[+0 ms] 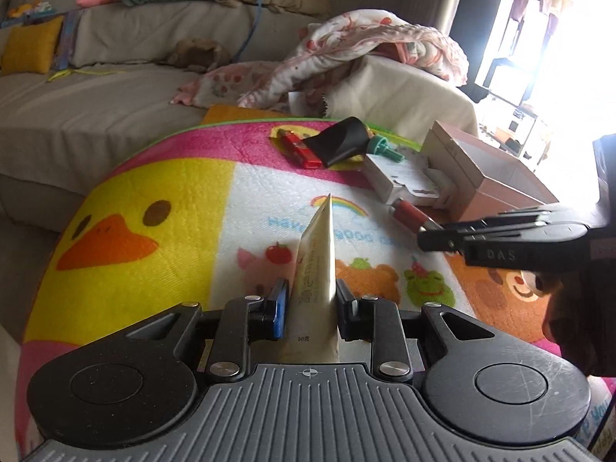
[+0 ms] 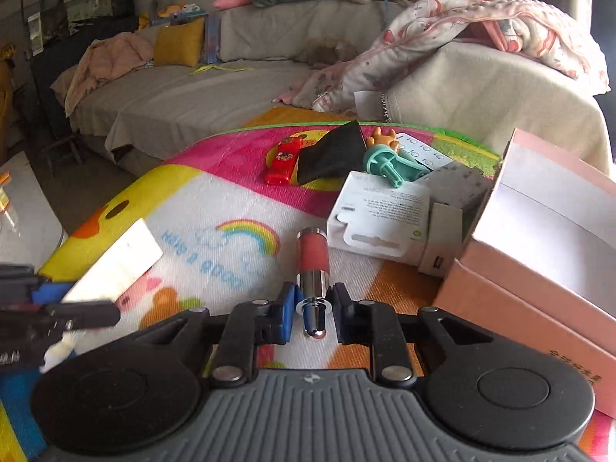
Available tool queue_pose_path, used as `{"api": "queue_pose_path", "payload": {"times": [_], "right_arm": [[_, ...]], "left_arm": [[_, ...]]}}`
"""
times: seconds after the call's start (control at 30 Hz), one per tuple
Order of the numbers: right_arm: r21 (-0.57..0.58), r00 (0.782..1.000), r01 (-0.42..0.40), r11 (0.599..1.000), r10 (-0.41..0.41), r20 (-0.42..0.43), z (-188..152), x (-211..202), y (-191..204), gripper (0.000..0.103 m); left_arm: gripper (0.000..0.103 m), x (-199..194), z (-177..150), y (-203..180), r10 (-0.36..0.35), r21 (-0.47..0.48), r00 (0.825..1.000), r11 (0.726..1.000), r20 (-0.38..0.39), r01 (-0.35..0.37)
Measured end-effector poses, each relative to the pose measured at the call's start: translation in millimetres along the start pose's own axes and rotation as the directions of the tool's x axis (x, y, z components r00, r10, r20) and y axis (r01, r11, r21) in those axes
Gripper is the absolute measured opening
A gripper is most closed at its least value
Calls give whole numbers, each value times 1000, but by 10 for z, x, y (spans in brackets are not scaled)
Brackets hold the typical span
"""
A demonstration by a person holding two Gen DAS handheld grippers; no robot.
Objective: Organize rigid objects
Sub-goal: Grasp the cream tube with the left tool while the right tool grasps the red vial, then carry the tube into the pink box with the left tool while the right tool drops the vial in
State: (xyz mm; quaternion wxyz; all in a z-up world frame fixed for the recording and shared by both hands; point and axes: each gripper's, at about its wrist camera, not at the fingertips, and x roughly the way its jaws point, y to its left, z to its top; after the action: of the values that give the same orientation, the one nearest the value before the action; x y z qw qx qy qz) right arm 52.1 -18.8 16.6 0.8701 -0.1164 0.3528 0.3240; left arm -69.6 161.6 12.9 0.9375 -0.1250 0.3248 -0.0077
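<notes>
My left gripper [image 1: 311,304] is shut on a cream tube [image 1: 317,265] that points away over the colourful mat [image 1: 154,192]; the tube also shows in the right wrist view [image 2: 115,265]. My right gripper [image 2: 312,304] is shut on a red and silver lipstick [image 2: 313,265], just left of an open pink box [image 2: 546,238]. The right gripper shows in the left wrist view [image 1: 427,236] with the lipstick [image 1: 410,213] at its tips. A red lighter [image 2: 283,161], a black nozzle [image 2: 333,156], a teal plug [image 2: 383,163] and a white carton [image 2: 379,215] lie further back.
A grey sofa [image 2: 184,92] with a floral blanket [image 2: 462,27] and a yellow cushion [image 2: 179,42] stands behind the mat. A small orange toy figure [image 2: 383,136] and a blister pack [image 2: 423,152] lie near the mat's far edge.
</notes>
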Motion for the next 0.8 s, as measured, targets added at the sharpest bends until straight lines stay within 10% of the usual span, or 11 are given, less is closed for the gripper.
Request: {"api": "queue_pose_path", "payload": {"times": [0.23, 0.37, 0.5, 0.63, 0.8], "right_arm": [[-173, 991, 123, 977, -129, -26, -402, -506, -288, 21], [-176, 917, 398, 900, -392, 69, -538, -636, -355, 58], [118, 945, 308, 944, -317, 75, -580, -783, -549, 78], [327, 960, 266, 907, -282, -1, -568, -577, -637, 78], [360, 954, 289, 887, -298, -31, -354, -304, -573, 84]], "left_arm": [[28, 214, 3, -386, -103, 60, 995, 993, -18, 104], [29, 226, -42, -515, -108, 90, 994, 990, -25, 110], [29, 200, -86, -525, -84, 94, 996, 992, -19, 86], [29, 179, -99, -562, -66, 121, 998, 990, -17, 67], [29, 209, -86, -609, -47, 143, 999, 989, -3, 47]]}}
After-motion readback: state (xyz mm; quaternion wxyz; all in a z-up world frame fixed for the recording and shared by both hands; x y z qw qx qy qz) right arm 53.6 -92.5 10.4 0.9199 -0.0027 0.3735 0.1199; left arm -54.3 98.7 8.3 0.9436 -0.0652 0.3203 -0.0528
